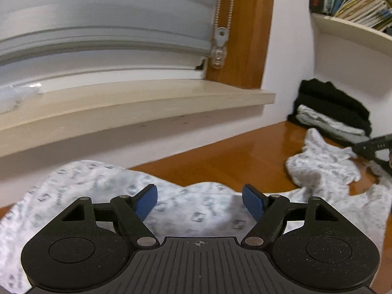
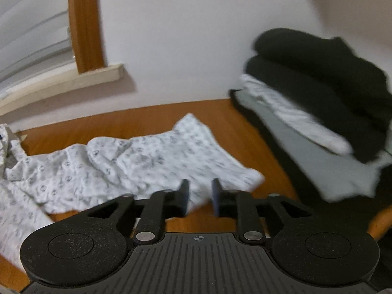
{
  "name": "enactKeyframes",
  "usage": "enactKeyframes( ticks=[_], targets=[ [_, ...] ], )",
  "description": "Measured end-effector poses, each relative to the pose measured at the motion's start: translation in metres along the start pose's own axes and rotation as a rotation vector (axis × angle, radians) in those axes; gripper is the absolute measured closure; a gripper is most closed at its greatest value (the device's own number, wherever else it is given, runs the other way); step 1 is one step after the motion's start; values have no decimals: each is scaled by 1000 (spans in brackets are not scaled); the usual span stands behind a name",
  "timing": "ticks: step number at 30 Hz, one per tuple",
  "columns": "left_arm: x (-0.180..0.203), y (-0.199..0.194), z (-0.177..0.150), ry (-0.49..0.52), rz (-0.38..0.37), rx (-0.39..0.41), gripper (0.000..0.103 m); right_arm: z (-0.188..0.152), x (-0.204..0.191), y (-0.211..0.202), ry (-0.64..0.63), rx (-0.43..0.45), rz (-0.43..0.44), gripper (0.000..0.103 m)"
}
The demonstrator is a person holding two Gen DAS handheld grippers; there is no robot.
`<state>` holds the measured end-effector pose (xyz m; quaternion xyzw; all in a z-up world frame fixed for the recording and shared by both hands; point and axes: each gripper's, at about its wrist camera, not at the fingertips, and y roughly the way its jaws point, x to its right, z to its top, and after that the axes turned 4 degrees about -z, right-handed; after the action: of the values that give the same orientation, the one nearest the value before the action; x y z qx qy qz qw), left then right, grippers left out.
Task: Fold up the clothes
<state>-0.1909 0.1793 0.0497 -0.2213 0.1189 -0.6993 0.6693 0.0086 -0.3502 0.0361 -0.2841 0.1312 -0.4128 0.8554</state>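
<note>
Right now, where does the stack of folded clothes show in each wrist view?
Left wrist: stack of folded clothes at the right edge, against the wall, beyond the white patterned garment.
Right wrist: stack upper right, large, past the garment.
Shared landmark: the window sill, to the left of the stack.

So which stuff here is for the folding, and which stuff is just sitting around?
For the folding:
- white patterned garment, spread rumpled on the wooden floor
- left tongs, open above the cloth
- right tongs, partly open at the garment's edge

Just lying about:
- stack of folded clothes by the wall
- windowsill
- blind cord
- shelf of books
</note>
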Motion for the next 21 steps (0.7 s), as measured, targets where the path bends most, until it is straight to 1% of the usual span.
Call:
enactKeyframes(
  ticks=[2,4,6,11,12,13,14,15,16,17,19,21],
  targets=[
    [-1,0,0,-3,8,6,23,9,-6,20,-9,-4,9,53],
    [-1,0,-1,-5,12,9,23,20,-11,40,5,-11,25,52],
    [-1,1,-1,1,30,10,23,32,-16,60,15,-25,36,44],
    [-8,0,-2,-19,60,15,22,48,-31,104,-13,-93,-4,43],
    [-9,0,-2,-22,66,19,22,49,-34,110,-34,-94,-13,42],
    [-10,-1,-2,-26,68,23,22,49,-37,115,-61,-89,-21,42],
    [-11,-2,-2,-31,72,28,22,50,-39,118,-82,-82,-11,50],
    [-12,-3,-2,-31,80,31,22,53,-37,121,-76,-85,17,74],
    [-13,-4,-2,-32,88,33,22,57,-37,123,-69,-92,27,92],
    [-13,-5,-1,-32,96,36,22,62,-41,128,-104,-97,-4,99],
    [-16,-7,-1,-36,113,45,22,71,-53,134,-191,-92,-55,100],
    [-19,-9,-1,-46,129,58,22,90,-62,128,-232,-15,-96,100]
  ],
)
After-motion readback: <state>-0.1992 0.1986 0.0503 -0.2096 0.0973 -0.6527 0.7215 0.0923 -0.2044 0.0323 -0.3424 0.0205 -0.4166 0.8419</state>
